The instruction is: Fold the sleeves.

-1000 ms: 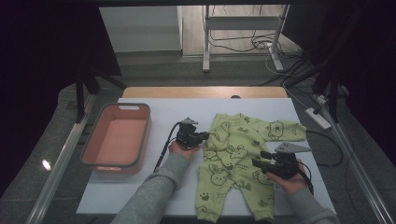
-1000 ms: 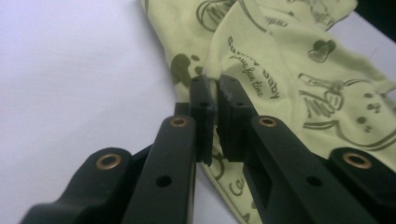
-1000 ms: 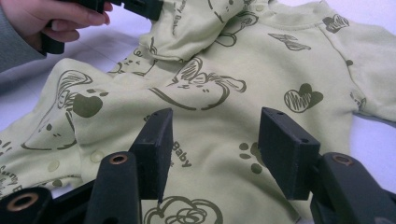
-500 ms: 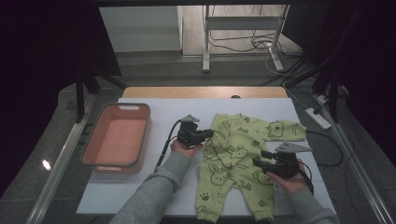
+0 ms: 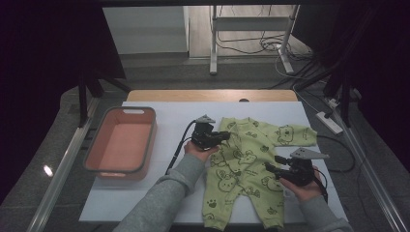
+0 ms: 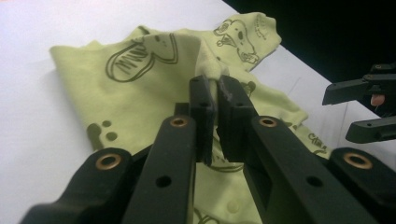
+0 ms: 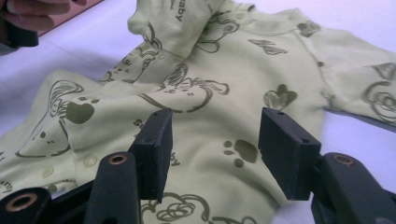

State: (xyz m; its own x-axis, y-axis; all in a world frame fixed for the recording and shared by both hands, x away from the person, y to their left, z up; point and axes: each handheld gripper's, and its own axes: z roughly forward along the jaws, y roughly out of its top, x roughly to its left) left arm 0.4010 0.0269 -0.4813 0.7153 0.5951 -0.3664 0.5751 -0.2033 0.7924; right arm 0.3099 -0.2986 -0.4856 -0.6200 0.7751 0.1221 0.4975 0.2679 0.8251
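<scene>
Green baby romper lies flat on the white desk; left gripper is clamped on its folded-over sleeve cuff, lifted off the cloth. Right gripper hovers over the romper's side, jaws apart, holding nothing. Orange bin sits left; dark room, cables on the floor; print lettering unreadable.

Light green printed baby romper lies flat on table, one sleeve lifted.

left gripper pinches a fold of the light green baby romper on the white table; right gripper at 3 o'clock.
</scene>
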